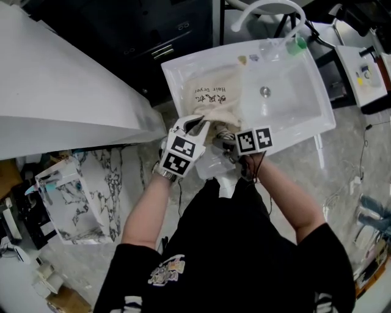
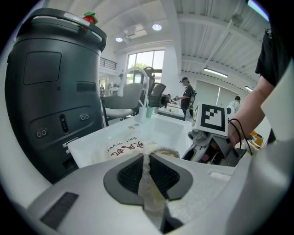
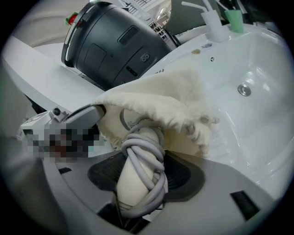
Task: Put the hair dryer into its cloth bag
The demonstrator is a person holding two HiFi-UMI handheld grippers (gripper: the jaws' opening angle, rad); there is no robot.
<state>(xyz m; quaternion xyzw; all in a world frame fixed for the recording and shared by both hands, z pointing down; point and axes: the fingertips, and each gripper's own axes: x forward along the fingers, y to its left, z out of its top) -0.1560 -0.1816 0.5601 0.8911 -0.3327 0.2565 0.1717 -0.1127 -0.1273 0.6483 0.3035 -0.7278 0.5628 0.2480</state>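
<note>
Surface: white sink (image 1: pixel 299 104) fills the upper centre of my head view, with a marbled surface (image 1: pixel 342 177) below it.
Bag: cream cloth bag (image 1: pixel 211 98) lies in the sink's left half, with its mouth at the near rim.
Contents: hair dryer (image 3: pixel 135 183) goes under the bag's rim; I see mostly the handle, wound in its grey cord (image 3: pixel 142 149).
Left: my left gripper (image 2: pixel 147 160) is clenched on a fold of the bag's rim.
Right: my right gripper (image 3: pixel 147 174) is grasping the dryer's handle, cord included.
Around: dark grey machine (image 3: pixel 115 41) upper left beside the sink; faucet (image 1: pixel 269 9) and green cup (image 1: pixel 299 44) at the sink's upper right.
</note>
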